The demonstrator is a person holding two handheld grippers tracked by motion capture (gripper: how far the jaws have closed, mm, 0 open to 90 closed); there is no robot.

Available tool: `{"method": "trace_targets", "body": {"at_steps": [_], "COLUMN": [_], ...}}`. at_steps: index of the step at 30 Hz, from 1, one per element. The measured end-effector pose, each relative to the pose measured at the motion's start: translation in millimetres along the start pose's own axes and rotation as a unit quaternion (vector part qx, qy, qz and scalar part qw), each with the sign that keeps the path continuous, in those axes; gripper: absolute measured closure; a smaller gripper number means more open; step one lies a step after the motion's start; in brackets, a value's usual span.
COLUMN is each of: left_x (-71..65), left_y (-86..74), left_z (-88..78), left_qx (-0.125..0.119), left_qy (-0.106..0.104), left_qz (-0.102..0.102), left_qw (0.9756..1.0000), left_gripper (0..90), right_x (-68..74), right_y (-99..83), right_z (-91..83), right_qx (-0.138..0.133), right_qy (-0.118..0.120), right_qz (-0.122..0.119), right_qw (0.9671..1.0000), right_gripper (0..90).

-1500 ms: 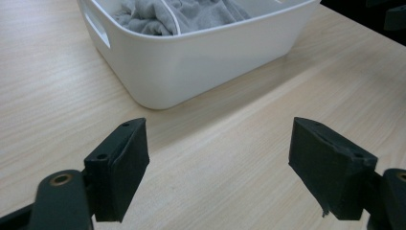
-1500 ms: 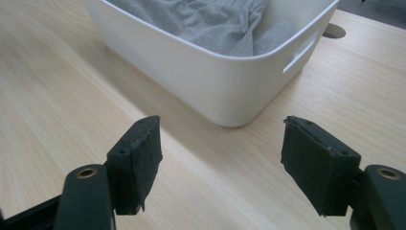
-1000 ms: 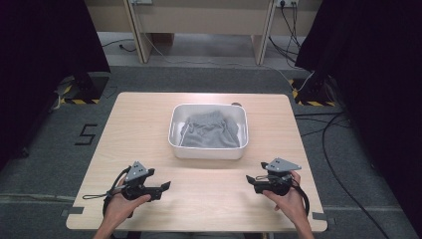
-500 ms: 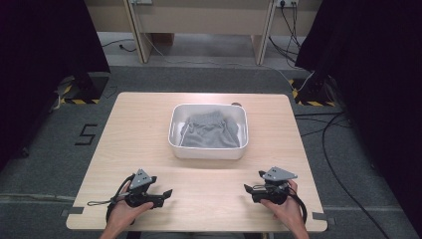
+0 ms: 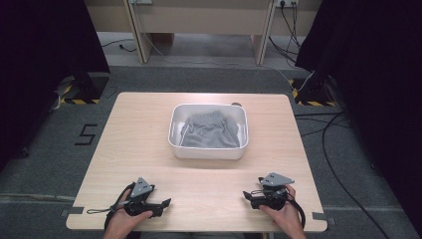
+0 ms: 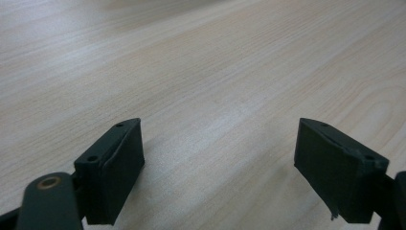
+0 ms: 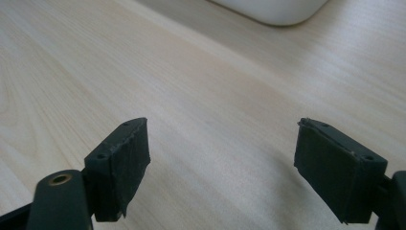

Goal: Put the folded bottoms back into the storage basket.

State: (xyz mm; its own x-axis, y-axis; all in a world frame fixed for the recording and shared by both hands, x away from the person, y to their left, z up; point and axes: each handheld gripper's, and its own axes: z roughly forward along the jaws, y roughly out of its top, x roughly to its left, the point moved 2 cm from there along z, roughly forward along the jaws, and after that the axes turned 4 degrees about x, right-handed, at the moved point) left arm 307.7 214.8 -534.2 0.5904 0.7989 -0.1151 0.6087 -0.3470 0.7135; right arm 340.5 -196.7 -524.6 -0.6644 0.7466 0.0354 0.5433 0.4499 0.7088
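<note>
Both hands are pulling back toward the near table edge, away from the white tub holding grey cloth, left gripper and right gripper jaws spread, gripping nothing, probably resting.

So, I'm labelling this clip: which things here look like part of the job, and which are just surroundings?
Likely part of the job:
white tub
grey cloth inside it
left gripper, open
right gripper, open

Just surroundings:
wooden table
floor cables
"5" floor mark
</note>
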Motion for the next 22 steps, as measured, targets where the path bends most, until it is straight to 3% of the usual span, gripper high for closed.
{"method": "trace_targets", "body": {"at_steps": [6,10,15,22], "left_x": [-0.2,-5.0,-11.3,-11.4], "left_y": [-1.7,-2.9,-5.3,-5.4], "left_z": [0.0,1.3,5.2,5.2], "left_qx": [0.002,0.014,0.015,0.014], "left_qy": [0.012,0.028,0.027,0.028], "left_qz": [0.011,0.035,0.036,0.036], "left_qw": [0.9999,0.9989,0.9989,0.9989], "left_gripper": [15.7,12.7,0.3,0.0], "right_x": [-0.1,2.7,3.6,3.7], "right_y": [-4.4,-4.3,-4.0,-3.8], "right_z": [2.3,3.6,4.6,5.1], "right_qx": [0.018,0.025,0.029,0.03], "right_qy": [-0.007,-0.013,-0.016,-0.017], "right_qz": [0.001,-0.011,-0.016,-0.014], "right_qw": [0.9998,0.9995,0.9993,0.9993], "right_gripper": [18.8,15.6,14.2,13.1]}}
